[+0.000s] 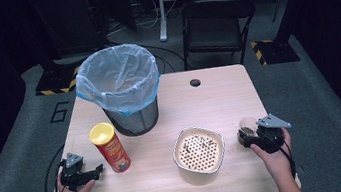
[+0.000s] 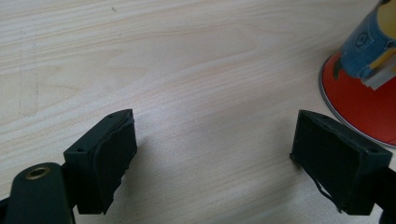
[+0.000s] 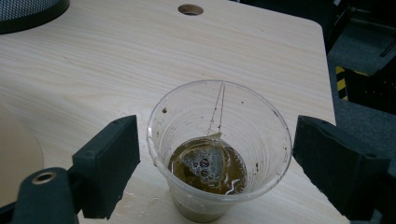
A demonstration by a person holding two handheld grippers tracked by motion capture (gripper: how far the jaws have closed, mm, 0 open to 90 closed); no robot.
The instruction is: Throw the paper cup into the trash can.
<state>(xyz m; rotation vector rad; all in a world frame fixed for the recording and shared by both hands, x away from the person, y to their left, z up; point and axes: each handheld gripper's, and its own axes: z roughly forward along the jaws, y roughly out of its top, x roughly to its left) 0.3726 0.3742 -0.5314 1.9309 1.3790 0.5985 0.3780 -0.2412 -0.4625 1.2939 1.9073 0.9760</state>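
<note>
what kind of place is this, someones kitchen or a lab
Likely a lab or studio set up for recording, not a kitchen: a lone wooden table on grey carpet, dark surroundings, hazard-striped stand bases, a folding chair and loose floor cables.

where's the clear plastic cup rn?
The clear plastic cup with brown liquid stands on the light wooden table near its right edge, between the open jaws of the right tool, just right of the white perforated-top container.

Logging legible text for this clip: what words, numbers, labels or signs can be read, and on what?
"6": painted on the grey floor left of the table.
Snack can: red and yellow label print, too blurred to read.
Same can, left gripper view: cartoon figure, no legible words.
</note>
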